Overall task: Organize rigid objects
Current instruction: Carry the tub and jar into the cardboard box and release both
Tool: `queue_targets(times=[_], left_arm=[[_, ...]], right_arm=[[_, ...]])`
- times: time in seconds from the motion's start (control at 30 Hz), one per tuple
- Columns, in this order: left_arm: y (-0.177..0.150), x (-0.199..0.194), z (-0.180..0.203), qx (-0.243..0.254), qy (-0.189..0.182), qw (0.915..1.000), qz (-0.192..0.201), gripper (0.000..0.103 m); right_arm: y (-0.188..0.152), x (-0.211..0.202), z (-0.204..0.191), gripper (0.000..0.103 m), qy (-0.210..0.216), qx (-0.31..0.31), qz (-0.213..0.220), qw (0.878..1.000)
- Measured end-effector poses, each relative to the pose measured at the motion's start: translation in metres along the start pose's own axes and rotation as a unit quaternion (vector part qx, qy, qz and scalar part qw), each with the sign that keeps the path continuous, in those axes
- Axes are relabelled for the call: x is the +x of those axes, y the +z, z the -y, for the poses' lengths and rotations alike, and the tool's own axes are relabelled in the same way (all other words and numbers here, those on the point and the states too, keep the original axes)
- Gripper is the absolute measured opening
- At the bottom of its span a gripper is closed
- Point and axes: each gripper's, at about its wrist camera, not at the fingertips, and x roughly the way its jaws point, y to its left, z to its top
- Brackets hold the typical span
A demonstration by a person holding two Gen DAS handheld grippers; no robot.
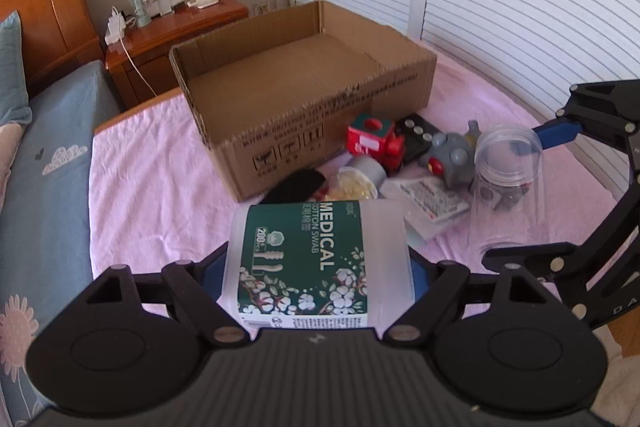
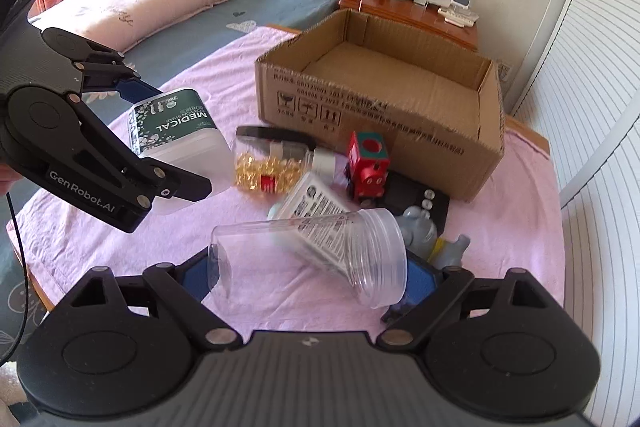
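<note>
The left tool [image 1: 318, 267] has the white plastic tub of medical cotton swabs with a dark green flowered label [image 1: 316, 263] between its blue pads, the pads pressed on the tub's two sides and the tub clear of the pink cloth [image 1: 152, 187] that covers the tabletop. The right tool [image 2: 312, 267] grips the clear, lidless plastic jar with a threaded neck [image 2: 312, 259] across its length, one pad on the base and one at the mouth, so the jar's long axis lies crosswise between the fingers, slightly tilted, and it too seems lifted off the cloth.

The open, empty brown cardboard box [image 1: 304, 87] sits toward the far edge of the tabletop, straight ahead of both tools and beyond the loose pile at the foot of its near wall: a red toy train [image 2: 368, 167], a grey toy [image 1: 452, 159], a bag of yellow capsules [image 2: 264, 171], a white labelled bottle [image 2: 312, 207] and a black flat piece [image 2: 416, 195]. In the left wrist view the box lies ahead and a little left, so the left hand looks nearer its middle; the right hand faces the box's right end. Each load would likely have to clear the near wall before going in.
</note>
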Motion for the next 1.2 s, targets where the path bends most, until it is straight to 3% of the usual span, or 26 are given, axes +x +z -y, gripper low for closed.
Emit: queue_targets(times=[0.3, 0.53, 0.6, 0.73, 0.93, 1.2], left_arm=[[0.113, 0.037, -0.035, -0.028, 0.035, 0.9981, 0.042, 0.083], [0.162, 0.095, -0.055, -0.066, 0.043, 0.9963, 0.035, 0.086], [0.162, 0.104, -0.059, -0.078, 0.049, 0.9947, 0.046, 0.095], [0.151, 0.101, -0.060, -0.074, 0.072, 0.9933, 0.052, 0.095], [0.113, 0.055, -0.053, -0.082, 0.072, 0.9924, 0.057, 0.097], [0.056, 0.011, -0.043, -0.096, 0.104, 0.9880, 0.062, 0.098]], right_arm=[[0.059, -0.001, 0.042, 0.094, -0.027, 0.023, 0.056, 0.998], [0.087, 0.017, 0.071, 0.094, -0.030, 0.045, 0.062, 0.997], [0.091, 0.024, 0.076, 0.094, -0.028, 0.050, 0.061, 0.996], [0.095, 0.035, 0.084, 0.094, -0.024, 0.062, 0.056, 0.996], [0.104, 0.048, 0.092, 0.094, -0.035, 0.062, 0.046, 0.996], [0.151, 0.080, 0.112, 0.094, -0.049, 0.088, 0.038, 0.994]])
